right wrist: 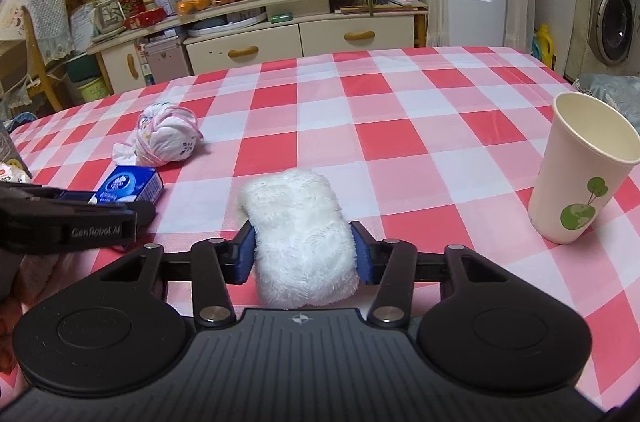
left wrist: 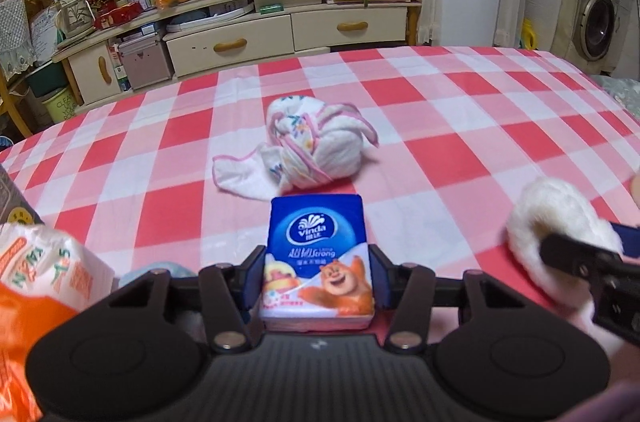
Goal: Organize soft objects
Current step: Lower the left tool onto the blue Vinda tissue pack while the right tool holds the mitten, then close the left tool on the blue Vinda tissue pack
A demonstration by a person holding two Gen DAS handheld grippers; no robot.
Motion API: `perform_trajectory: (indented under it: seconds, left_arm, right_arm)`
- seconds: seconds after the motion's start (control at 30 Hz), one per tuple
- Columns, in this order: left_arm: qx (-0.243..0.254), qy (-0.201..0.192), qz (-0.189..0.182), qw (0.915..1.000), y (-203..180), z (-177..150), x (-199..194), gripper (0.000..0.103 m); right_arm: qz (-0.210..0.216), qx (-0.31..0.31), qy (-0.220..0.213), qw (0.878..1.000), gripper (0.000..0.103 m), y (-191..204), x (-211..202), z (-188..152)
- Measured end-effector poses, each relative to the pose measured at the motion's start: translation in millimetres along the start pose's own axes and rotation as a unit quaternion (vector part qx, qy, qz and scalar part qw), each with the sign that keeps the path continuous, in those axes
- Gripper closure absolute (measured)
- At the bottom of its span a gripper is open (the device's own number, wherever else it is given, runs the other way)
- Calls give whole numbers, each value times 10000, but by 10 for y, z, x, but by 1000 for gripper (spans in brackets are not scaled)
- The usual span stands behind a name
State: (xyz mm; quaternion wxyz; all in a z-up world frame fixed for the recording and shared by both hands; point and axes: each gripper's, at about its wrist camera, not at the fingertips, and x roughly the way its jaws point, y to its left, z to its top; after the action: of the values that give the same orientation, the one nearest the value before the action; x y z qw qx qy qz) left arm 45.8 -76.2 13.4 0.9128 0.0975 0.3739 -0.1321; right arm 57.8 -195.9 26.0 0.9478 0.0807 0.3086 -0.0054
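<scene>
My left gripper (left wrist: pixel 318 276) is shut on a blue Vinda tissue pack (left wrist: pixel 318 254) with a cartoon bear, held low over the red-checked tablecloth (left wrist: pixel 460 126). A knotted white cloth with pink trim (left wrist: pixel 304 150) lies just beyond it. My right gripper (right wrist: pixel 304 254) is shut on a fluffy white pad (right wrist: pixel 300 230). In the left wrist view the pad (left wrist: pixel 556 222) shows at the right. In the right wrist view the tissue pack (right wrist: pixel 128 186) and the knotted cloth (right wrist: pixel 166 134) are at the left.
A white paper cup (right wrist: pixel 580 170) with a green tree print stands upright at the right. An orange and white plastic package (left wrist: pixel 44 286) lies at the near left, with a dark box edge (left wrist: pixel 12 198) behind it. A cluttered cabinet (left wrist: pixel 240 34) stands beyond the table.
</scene>
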Motion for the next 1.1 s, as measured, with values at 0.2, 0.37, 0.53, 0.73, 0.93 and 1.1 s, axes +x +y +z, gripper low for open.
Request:
perform_trajectory:
  seconds: [0.2,0.37,0.53,0.73,0.93,1.1]
  left_arm:
    - [37,82,-127,9999,-28,-168,-176,52]
    - [105,156,-223,9996,-11,-350,-370,52]
    - [87,221,-319,9992,27,-497,-524,52]
    - [-123,239,-588,9979,104,-605,-641,52]
    - [-230,239,-810,9962,176,-659,-712,52]
    - [-299,75,-929,9952,279,-616,-834,52]
  right_arm:
    - [146,123,-8,9998,47,-43,-7,-5]
    - [266,313,-19,9992,47,-85,-32,-38]
    - [340,369,-29,9987,47,-71,-68,-84]
    - [350,343,-61,9988,47,-35,-102,-128]
    - [237,263,-136,9993,47,33,-135,-178]
    - [167,289,-249,9991,48,105,-201,-224]
